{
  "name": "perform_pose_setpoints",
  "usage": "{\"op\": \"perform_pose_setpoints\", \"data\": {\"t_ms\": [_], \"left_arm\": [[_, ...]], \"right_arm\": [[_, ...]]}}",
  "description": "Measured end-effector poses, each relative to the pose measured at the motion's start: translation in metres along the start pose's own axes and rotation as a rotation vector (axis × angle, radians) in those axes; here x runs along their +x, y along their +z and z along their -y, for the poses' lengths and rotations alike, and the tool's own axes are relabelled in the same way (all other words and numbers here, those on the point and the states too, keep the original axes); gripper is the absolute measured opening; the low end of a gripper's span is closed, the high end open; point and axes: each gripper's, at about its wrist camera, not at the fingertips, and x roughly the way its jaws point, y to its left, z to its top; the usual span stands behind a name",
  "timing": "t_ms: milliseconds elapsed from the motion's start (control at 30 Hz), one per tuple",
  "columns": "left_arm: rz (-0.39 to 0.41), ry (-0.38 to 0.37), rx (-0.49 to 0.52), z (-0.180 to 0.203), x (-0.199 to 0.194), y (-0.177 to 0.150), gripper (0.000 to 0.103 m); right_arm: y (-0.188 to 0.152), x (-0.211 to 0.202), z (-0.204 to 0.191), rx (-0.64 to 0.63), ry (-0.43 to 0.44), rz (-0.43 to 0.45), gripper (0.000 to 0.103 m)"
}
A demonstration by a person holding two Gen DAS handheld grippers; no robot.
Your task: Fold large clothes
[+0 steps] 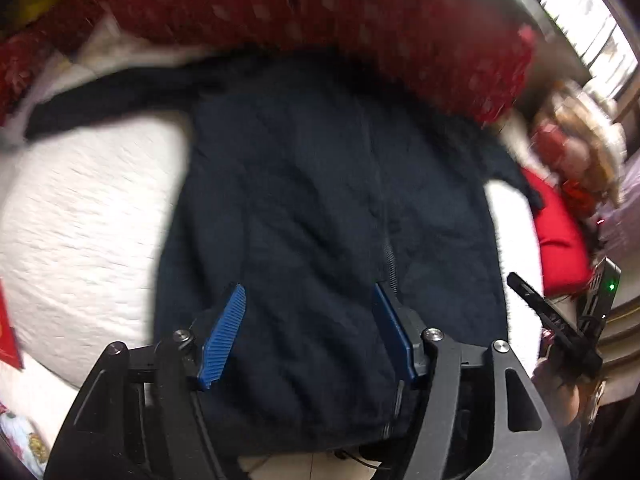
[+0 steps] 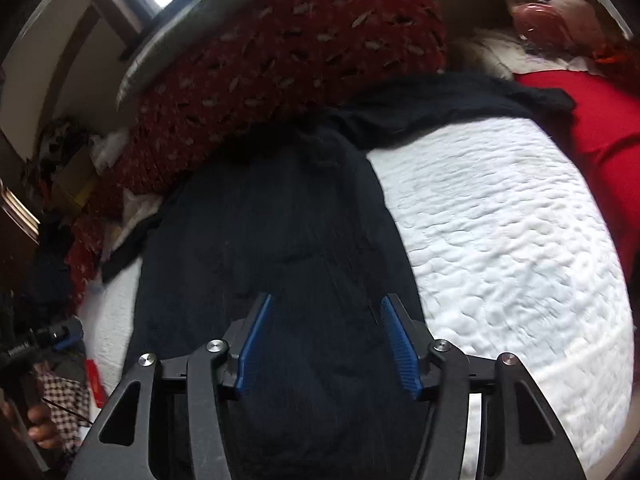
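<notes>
Far left in the left wrist view: white quilted bed (image 1: 80,208), with one dark sleeve (image 1: 100,96) stretched out across it toward the left edge. Spread flat like this, probably so both sleeves can be turned inward first.

Centre: dark navy jacket (image 1: 304,200) lying face up on the bed, zipper line running down the middle, collar end tucked against a red patterned blanket (image 1: 320,8) heaped along the far side. Hem end nearest the camera, hanging slightly past the bed edge.

Low centre: left hand-held gripper (image 1: 310,292), blue-padded fingers (image 1: 224,336) spread wide apart above the hem, gripping nothing. Likely poised to pinch the fabric.

Right: other sleeve (image 1: 508,176) trailing onto a plain red cushion (image 1: 560,240).

Right wrist view, left to right: jacket body, then right hand-held gripper (image 2: 326,304), fingers also apart and empty, hovering over the jacket's right half near the hem. Beyond it, bare white quilt, with the right sleeve angled across toward the cushion.

No fold yet made, judging by the flat layout. Motion blur in both views.
</notes>
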Motion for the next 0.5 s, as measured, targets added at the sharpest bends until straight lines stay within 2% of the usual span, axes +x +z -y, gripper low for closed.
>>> {"op": "perform_pose_setpoints", "data": {"t_ms": [67, 100, 133, 200, 233, 267, 300, 333, 367, 433, 500], "left_arm": [[-0.072, 0.039, 0.003, 0.006, 0.036, -0.002, 0.064], [-0.123, 0.066, 0.007, 0.008, 0.056, -0.001, 0.064], [-0.156, 0.071, 0.016, 0.009, 0.067, 0.001, 0.064], [-0.170, 0.060, 0.030, 0.014, 0.077, 0.004, 0.064], [-0.165, 0.052, 0.040, 0.017, 0.078, 0.008, 0.064], [-0.156, 0.043, 0.052, 0.021, 0.078, 0.015, 0.064], [-0.146, 0.038, 0.061, 0.025, 0.079, 0.022, 0.064], [-0.136, 0.029, 0.068, 0.028, 0.078, 0.028, 0.064], [-0.127, 0.015, 0.073, 0.031, 0.078, 0.033, 0.064], [-0.115, -0.027, 0.072, 0.035, 0.080, 0.043, 0.064], [-0.116, -0.054, 0.073, 0.040, 0.085, 0.052, 0.064]], "right_arm": [[-0.004, 0.049, 0.006, -0.012, -0.079, -0.136, 0.052], [-0.008, 0.061, 0.018, 0.000, -0.082, -0.174, 0.050], [0.001, 0.053, 0.025, 0.022, -0.030, -0.126, 0.049], [0.031, 0.031, 0.051, 0.105, 0.065, -0.044, 0.046], [0.049, 0.018, 0.073, 0.161, 0.069, 0.017, 0.048], [0.063, 0.008, 0.095, 0.216, 0.056, 0.070, 0.055], [0.079, -0.001, 0.124, 0.287, 0.035, 0.122, 0.070], [0.096, -0.009, 0.167, 0.397, 0.002, 0.181, 0.077], [0.108, -0.011, 0.204, 0.499, -0.028, 0.218, 0.079], [0.125, -0.005, 0.270, 0.682, -0.070, 0.233, 0.079], [0.130, 0.010, 0.315, 0.810, -0.043, 0.250, 0.079]]}}
